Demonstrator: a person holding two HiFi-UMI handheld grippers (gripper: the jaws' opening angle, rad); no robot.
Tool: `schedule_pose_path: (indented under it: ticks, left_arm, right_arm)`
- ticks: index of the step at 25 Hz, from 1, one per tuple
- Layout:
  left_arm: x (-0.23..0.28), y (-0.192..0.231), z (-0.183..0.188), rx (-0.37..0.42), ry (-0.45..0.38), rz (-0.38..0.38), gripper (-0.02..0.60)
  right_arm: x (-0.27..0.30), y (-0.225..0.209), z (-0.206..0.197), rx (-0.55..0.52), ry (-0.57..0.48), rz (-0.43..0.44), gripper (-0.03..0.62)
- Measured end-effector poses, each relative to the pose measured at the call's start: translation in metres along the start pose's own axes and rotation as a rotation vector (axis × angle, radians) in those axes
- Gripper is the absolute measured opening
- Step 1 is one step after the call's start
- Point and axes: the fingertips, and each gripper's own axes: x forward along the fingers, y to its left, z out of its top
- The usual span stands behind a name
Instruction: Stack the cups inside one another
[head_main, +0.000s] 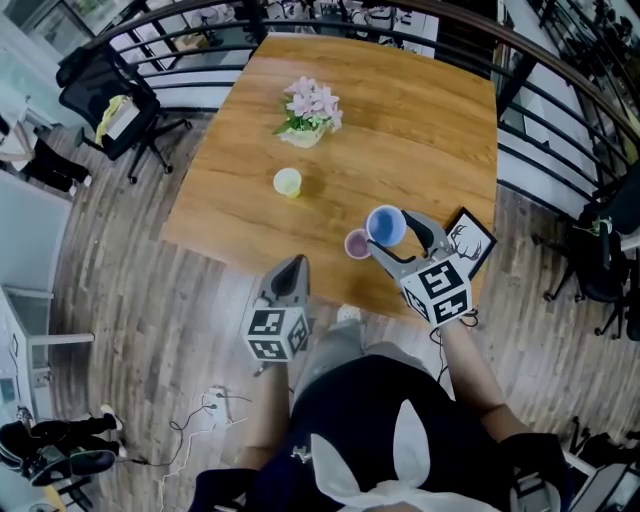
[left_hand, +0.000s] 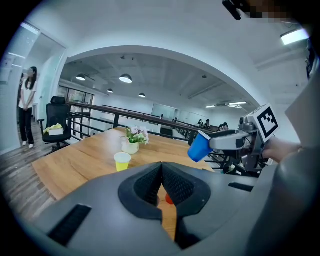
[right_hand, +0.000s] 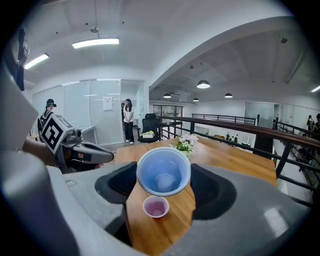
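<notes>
My right gripper is shut on a blue cup, holding it tilted in the air over the table's near edge. In the right gripper view the blue cup opens towards the camera, and a small pink cup stands on the wood just below it. The pink cup sits left of the blue one. A yellow cup stands alone further in. My left gripper hovers off the near edge with its jaws together and nothing in them. From it I see the yellow cup and the blue cup.
A pot of pink flowers stands behind the yellow cup on the wooden table. A black-framed card lies at the table's right near corner. Railings ring the table, an office chair stands at the left, and a person stands beyond it.
</notes>
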Motion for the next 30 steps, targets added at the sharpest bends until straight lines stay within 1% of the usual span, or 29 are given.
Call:
schedule_pose_path:
  ticks: [8, 12, 15, 22, 30]
  left_arm:
    - [-0.004, 0.009, 0.000, 0.000, -0.007, 0.011, 0.017]
    - [-0.005, 0.016, -0.003, -0.003, 0.008, 0.015, 0.017]
    - [-0.003, 0.022, -0.002, -0.004, 0.002, 0.018, 0.017]
    - [0.011, 0.035, -0.002, 0.002, 0.021, 0.000, 0.017]
    - [0.022, 0.054, 0.007, 0.000, -0.004, 0.013, 0.017]
  right_arm:
    - [0.020, 0.013, -0.022, 0.014, 0.054, 0.039, 0.333]
    - [0.031, 0.015, -0.034, 0.044, 0.082, 0.057, 0.333]
    - [0.040, 0.017, -0.046, 0.051, 0.111, 0.061, 0.333]
    - [0.062, 0.019, -0.076, 0.076, 0.180, 0.069, 0.333]
    - [0.078, 0.022, -0.091, 0.087, 0.220, 0.088, 0.334]
